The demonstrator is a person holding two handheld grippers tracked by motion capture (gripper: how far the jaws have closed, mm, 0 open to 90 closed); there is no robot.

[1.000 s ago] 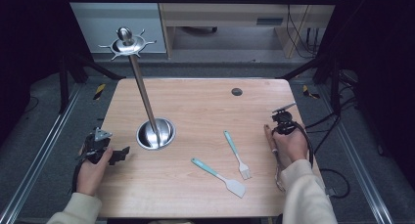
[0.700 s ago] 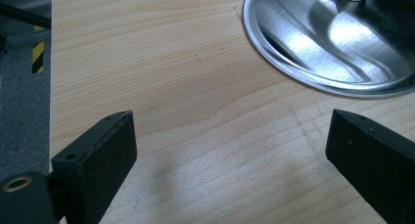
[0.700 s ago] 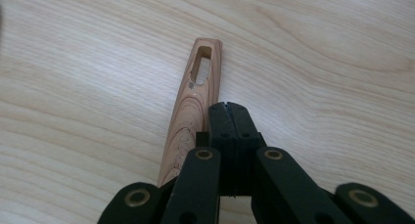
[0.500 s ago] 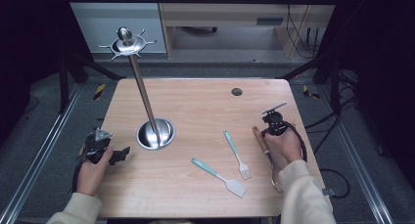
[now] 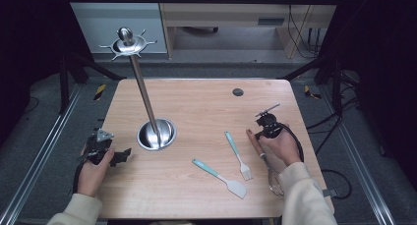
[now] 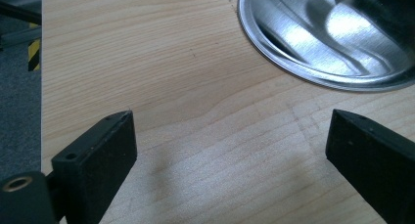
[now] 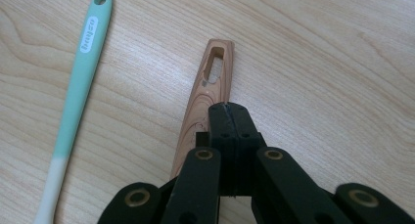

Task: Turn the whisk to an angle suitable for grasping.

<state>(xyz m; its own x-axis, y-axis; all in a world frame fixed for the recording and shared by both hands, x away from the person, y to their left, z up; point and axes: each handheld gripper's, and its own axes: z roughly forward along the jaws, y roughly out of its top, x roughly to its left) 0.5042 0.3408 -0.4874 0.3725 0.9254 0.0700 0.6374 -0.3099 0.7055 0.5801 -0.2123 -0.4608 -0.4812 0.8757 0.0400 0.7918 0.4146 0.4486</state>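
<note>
Right gripper view: our right gripper (image 7: 229, 111) jaws pressed together over wooden whisk handle (image 7: 208, 94), nothing pinched; left gripper (image 6: 230, 150) spread, idle near stand base (image 6: 333, 38). Utensils unhung, we judge barely started

The mint-green utensil handle (image 7: 80, 82) lying on the tabletop (image 7: 318, 62) carries a small white oval label (image 7: 89, 34) with lowercase lettering running along its length. The letters are too small and blurred to make out for certain. No other writing can be read.
</note>
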